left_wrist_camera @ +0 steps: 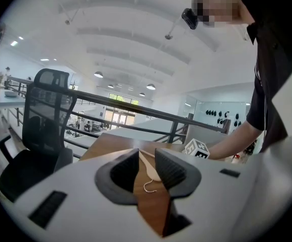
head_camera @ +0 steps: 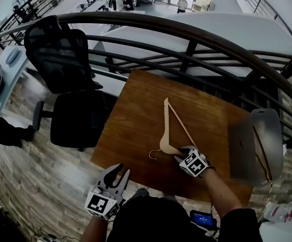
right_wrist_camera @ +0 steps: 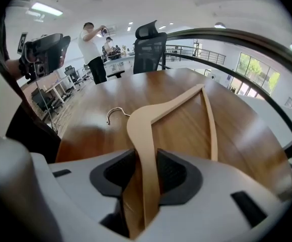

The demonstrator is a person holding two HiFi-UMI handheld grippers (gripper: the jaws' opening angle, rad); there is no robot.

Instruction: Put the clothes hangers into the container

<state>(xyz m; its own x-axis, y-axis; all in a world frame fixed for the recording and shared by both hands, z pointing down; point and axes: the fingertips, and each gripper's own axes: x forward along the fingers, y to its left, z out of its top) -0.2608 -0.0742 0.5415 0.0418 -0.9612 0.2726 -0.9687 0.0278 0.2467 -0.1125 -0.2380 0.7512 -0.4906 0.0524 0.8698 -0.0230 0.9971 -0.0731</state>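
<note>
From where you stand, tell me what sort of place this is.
Probably an upper gallery in an open-plan office: a curved metal railing overlooks a lower floor with desks and people, and a black mesh office chair stands by the wooden table.

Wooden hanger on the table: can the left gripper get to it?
Probably yes: only bare brown wooden table lies between the left gripper and the pale wooden clothes hanger. But the right gripper has its end clamped in its jaws.
</note>
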